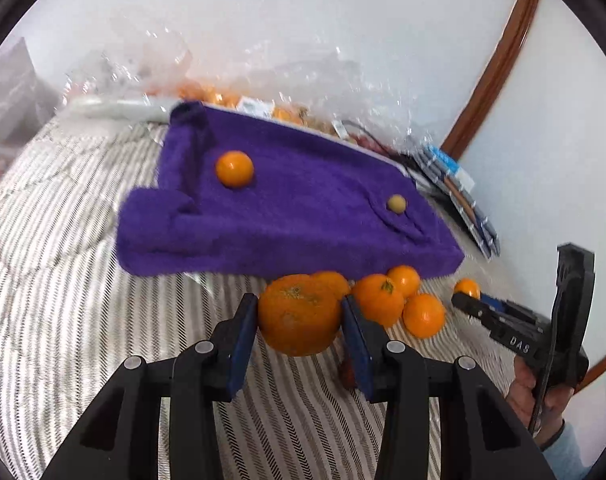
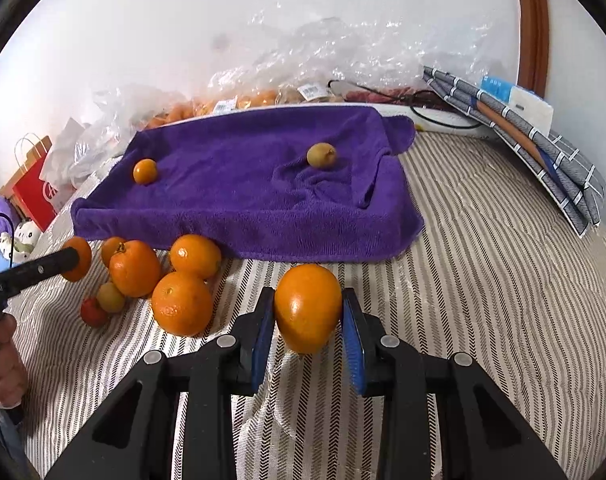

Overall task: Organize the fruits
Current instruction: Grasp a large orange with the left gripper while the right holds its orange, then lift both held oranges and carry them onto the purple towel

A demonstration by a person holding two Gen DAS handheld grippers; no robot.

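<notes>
Left gripper [image 1: 299, 320] is clamped on a rough orange [image 1: 299, 314]; right gripper [image 2: 308, 316] is clamped on a smooth orange [image 2: 308, 307]. Purple towel tray [image 2: 263, 216] is seen just beyond both, loose oranges [image 2: 181, 303] between them.

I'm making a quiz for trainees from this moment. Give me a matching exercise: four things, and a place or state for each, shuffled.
1. rough orange
2. smooth orange
3. greenish fruit
4. red fruit

A. on the purple towel
B. clamped in the left gripper
C. on the striped bedcover
D. clamped in the right gripper

Pairs: 1-B, 2-D, 3-A, 4-C
</notes>
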